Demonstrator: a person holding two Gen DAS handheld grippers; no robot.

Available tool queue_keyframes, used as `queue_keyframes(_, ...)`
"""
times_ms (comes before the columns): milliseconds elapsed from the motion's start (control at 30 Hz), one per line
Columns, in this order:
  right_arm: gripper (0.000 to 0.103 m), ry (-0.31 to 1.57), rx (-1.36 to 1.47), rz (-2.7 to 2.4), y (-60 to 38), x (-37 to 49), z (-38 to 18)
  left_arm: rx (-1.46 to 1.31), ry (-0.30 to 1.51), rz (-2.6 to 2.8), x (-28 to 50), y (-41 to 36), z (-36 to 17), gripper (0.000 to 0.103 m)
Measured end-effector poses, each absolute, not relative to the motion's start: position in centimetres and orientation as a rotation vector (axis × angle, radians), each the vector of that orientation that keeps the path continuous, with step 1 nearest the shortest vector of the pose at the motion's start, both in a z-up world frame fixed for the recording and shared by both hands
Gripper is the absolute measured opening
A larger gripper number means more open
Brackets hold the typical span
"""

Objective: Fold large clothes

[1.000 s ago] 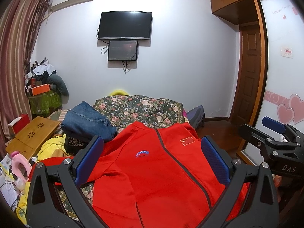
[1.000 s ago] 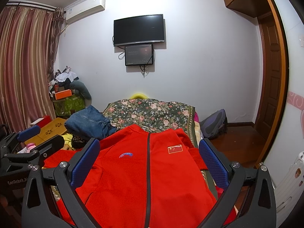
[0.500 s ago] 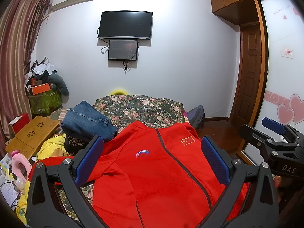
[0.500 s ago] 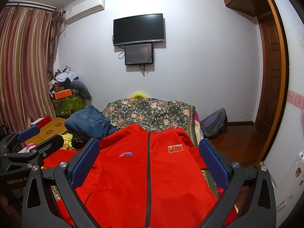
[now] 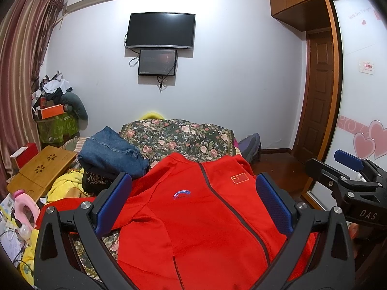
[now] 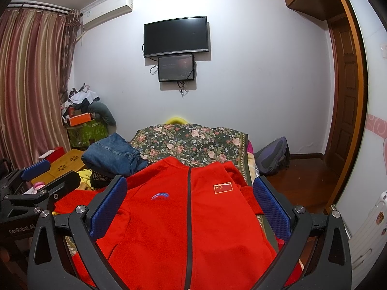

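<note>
**Nothing has shifted; both tongs hang spread over the red jacket**

Nothing has moved since the earlier frames: jacket, bed and both tools sit where they did.

Taking the red jacket (image 5: 200, 220) as my landmark, it lies face up on the bed (image 5: 183, 137), zipped, collar toward the far wall, flag patch (image 6: 223, 188) on one breast and logo (image 6: 160, 196) on the other. One sleeve trails off toward the left side, over the yellow cloth (image 5: 64, 186) beside the jacket.

My worries, as judgement only: the fleece looks thick, so a shallow pinch could slip, or catch only the top layer and drag the front panel off the back one. That trailing sleeve could snag on the clutter at the jacket's left edge. The folded jeans (image 5: 111, 153) sit just beyond its left shoulder, near enough to be swept if I swing wide.

The left tongs (image 5: 193, 205) are spread wide above the jacket's chest, blue pads (image 5: 113, 201) apart, holding nothing; I cannot tell if they touch the cloth. The right tongs (image 6: 188, 205) are likewise spread wide over the zip, empty. Each tool shows at the edge of the other's view, flanking the jacket.
</note>
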State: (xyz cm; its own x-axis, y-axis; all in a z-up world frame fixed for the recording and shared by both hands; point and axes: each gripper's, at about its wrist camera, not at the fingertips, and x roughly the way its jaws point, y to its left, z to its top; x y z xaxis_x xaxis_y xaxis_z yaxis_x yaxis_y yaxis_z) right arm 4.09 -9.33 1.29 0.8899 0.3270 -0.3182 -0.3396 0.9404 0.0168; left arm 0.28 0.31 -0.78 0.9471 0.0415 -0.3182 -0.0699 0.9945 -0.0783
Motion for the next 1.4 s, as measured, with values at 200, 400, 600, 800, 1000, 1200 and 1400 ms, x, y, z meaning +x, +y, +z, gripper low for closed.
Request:
queue_keyframes(200,0.103,0.336,-0.039,0.34,-9.2,4.7,1.0,-0.095,0.328,0.058,1.1,0.8,-1.1,0.103)
queue_keyframes(400,0.103,0.352,-0.06,0.318,-8.9,6.2,0.5,-0.103,0.329,0.101,2.0,2.4,-1.4,0.103)
queue_keyframes(600,0.103,0.376,-0.076,0.29,-8.5,8.1,-0.3,-0.122,0.325,0.192,3.5,6.3,-1.9,0.103)
queue_keyframes(800,0.103,0.421,-0.1,0.262,-8.2,10.4,-1.7,-0.134,0.362,0.356,5.5,11.7,-3.5,0.103)
queue_keyframes(1000,0.103,0.48,-0.102,0.254,-7.9,12.5,-2.9,-0.161,0.418,0.566,7.1,18.4,-6.9,0.103)
queue_keyframes(1200,0.103,0.536,-0.098,0.244,-7.6,14.1,-3.9,-0.249,0.492,0.671,7.5,25.1,-11.1,0.103)
queue_keyframes(1400,0.103,0.577,-0.078,0.252,-7.4,15.7,-4.3,-0.514,0.697,0.647,8.2,32.6,-17.6,0.103)
